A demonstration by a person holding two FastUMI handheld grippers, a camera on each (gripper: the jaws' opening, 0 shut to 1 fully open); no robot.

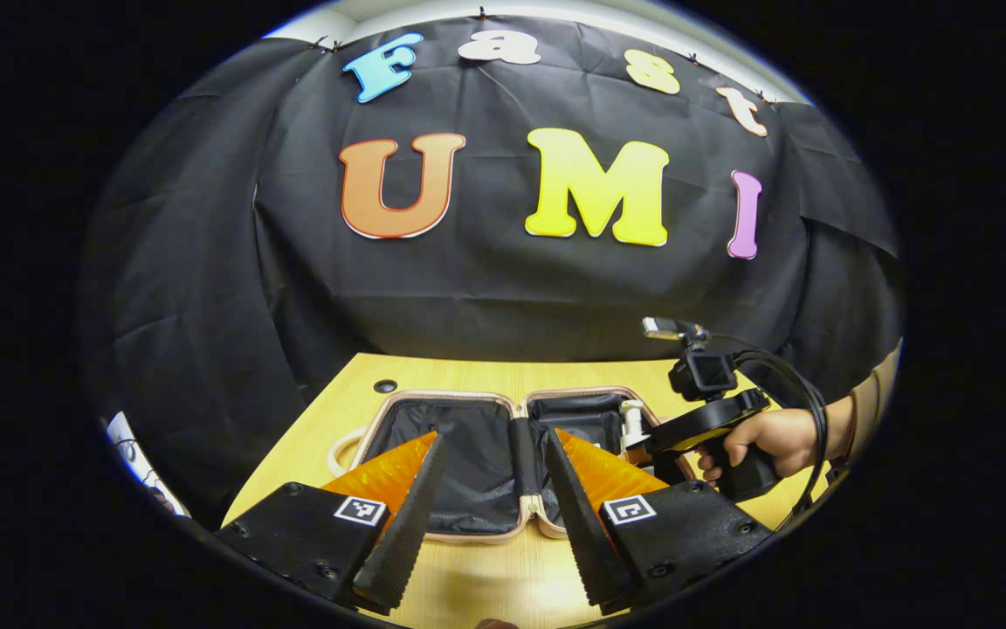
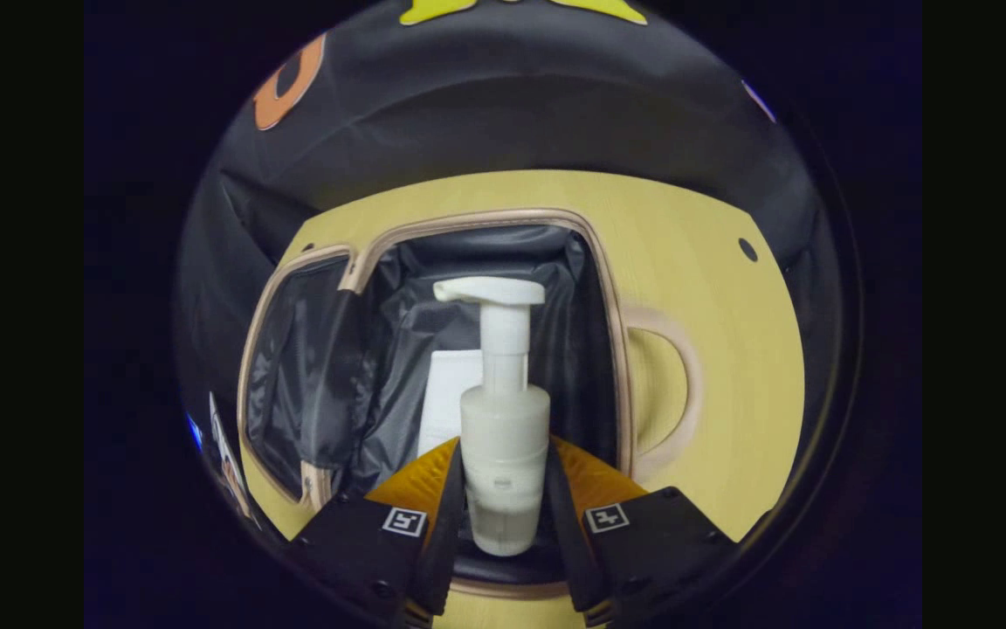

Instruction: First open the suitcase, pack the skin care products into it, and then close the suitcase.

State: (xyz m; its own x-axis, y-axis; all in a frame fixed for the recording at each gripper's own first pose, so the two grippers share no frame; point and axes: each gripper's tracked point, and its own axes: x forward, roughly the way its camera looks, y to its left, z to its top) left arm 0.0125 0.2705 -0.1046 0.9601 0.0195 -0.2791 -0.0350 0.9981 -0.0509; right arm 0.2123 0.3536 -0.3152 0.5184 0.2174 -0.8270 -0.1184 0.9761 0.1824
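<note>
Since the suitcase [image 2: 608, 288] already lies open flat on the table [image 2: 730, 349], right gripper [image 2: 503, 511] clamps the pump bottle [image 2: 503, 437] over its lined half, probably for placing beside the white item [image 2: 444, 393]. Left gripper [image 1: 490, 515] hangs back, jaws apart, empty, likely keeping clear.

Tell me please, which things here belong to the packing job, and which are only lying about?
Job:
- open suitcase
- white pump bottle, held in the right tongs over the suitcase
- white item already lying inside
- left tongs, open

Lying about:
- wooden table
</note>
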